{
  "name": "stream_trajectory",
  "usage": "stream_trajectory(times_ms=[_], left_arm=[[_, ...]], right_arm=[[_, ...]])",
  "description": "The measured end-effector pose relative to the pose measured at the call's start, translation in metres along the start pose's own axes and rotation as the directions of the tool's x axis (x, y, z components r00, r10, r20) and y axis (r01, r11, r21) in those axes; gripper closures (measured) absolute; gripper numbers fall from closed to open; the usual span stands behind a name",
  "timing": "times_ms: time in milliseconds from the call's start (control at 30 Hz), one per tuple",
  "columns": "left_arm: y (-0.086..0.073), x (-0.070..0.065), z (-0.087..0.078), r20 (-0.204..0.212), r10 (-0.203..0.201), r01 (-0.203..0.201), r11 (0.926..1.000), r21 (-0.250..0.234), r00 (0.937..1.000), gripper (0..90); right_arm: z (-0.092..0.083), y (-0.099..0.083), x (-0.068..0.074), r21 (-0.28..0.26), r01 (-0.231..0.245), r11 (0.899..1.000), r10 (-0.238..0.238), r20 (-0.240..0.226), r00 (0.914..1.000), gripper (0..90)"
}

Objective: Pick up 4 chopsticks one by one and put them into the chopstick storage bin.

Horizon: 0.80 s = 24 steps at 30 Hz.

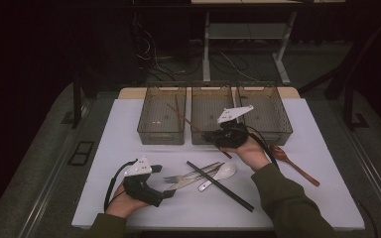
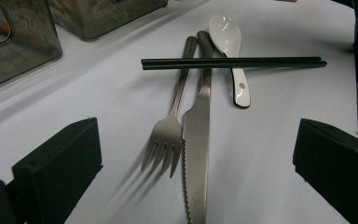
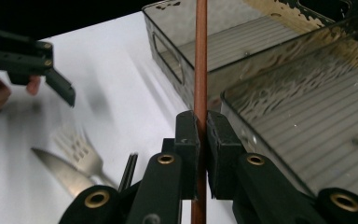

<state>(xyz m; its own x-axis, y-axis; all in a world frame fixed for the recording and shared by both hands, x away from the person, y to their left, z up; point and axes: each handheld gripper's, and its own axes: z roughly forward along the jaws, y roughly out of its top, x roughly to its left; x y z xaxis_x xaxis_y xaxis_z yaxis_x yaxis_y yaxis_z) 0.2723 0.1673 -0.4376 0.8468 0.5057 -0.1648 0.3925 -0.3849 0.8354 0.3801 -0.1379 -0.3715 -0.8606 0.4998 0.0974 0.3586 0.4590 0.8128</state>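
Observation:
My right gripper [image 1: 211, 135] is shut on a brown chopstick [image 1: 183, 119], just in front of the middle bin [image 1: 206, 140]. In the right gripper view the pads [image 3: 187, 135] pinch the chopstick [image 3: 200, 56], whose far end slants up over the left bin [image 1: 161, 137]. A second thin brown stick [image 1: 178, 109] shows by that far end. My left gripper [image 1: 162, 181] rests low at the front left, open and holding nothing. Its wide jaws [image 2: 198, 130] frame a fork [image 2: 165, 140] and a serrated knife [image 2: 196, 154] lying side by side.
Black chopsticks [image 1: 218, 184] lie across the fork and knife handles, beside a white spoon [image 1: 223, 172]. A reddish wooden spoon [image 1: 292, 163] lies at the right of the white mat. A third bin [image 1: 268, 136] stands at the back right.

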Motion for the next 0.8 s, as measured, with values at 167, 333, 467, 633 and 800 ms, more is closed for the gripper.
stream_trajectory(times_ms=[167,333,467,633,800], left_arm=[[0.000,-0.001,0.000,0.005,0.002,-0.002,1.0000,0.001,1.0000,0.3],[0.000,-0.002,0.000,0.005,0.010,-0.010,0.9999,0.007,0.9999,0.3],[0.000,-0.002,0.000,0.006,0.010,-0.010,0.9999,0.003,0.9999,0.3],[0.000,-0.002,0.000,0.009,0.010,-0.010,0.9999,0.003,0.9999,0.3],[0.000,-0.002,0.000,0.011,0.011,-0.011,0.9999,0.005,0.9999,0.3]], right_arm=[[0.014,0.016,0.003,0.013,0.022,1.000,-0.022,0.014,0.9997,83.6],[0.026,0.029,0.005,0.019,0.020,1.000,-0.021,0.028,0.9994,83.6],[0.034,0.037,0.006,0.018,0.022,1.000,-0.023,0.041,0.9989,83.6],[0.045,0.046,0.003,0.005,0.006,1.000,-0.006,0.050,0.9987,83.5],[0.057,0.057,-0.001,-0.024,-0.009,1.000,0.010,0.046,0.9989,83.6]])
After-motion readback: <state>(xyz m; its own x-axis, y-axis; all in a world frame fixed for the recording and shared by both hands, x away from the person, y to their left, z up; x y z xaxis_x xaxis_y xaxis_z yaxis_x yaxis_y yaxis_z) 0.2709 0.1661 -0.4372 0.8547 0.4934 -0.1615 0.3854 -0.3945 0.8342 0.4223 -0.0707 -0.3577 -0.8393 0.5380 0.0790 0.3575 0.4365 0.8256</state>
